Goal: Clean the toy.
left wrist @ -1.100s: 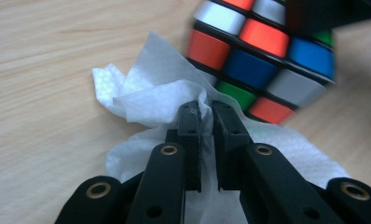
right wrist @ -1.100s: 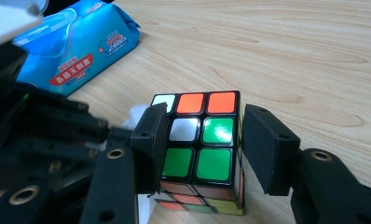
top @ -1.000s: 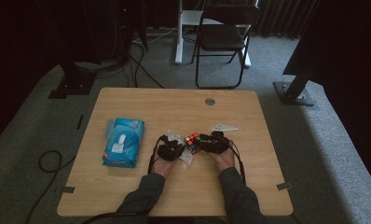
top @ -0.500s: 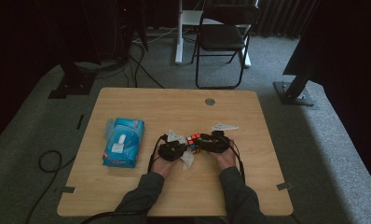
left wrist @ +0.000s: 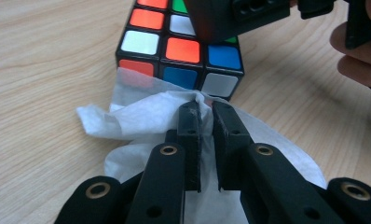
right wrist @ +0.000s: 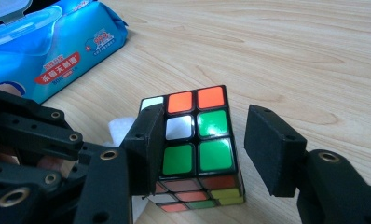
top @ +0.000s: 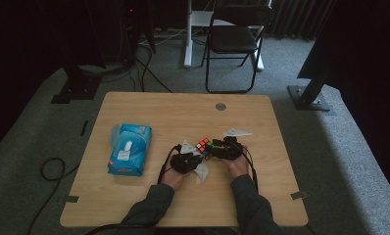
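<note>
I saw the pale wooden table [top: 149, 110] on grey carpet in a dim room, a black folding chair [top: 232, 39] at the frame's upper middle and a blue wipes pack [top: 129, 149] left of centre. The cube [top: 203, 146] sat on the table just below centre. My left gripper [left wrist: 204, 112] was pinched tight on a white wipe [left wrist: 141, 114] touching the cube's side. My right gripper [right wrist: 207, 149] had just been opening, its jaws apart around the cube, the right one clear of it.
</note>
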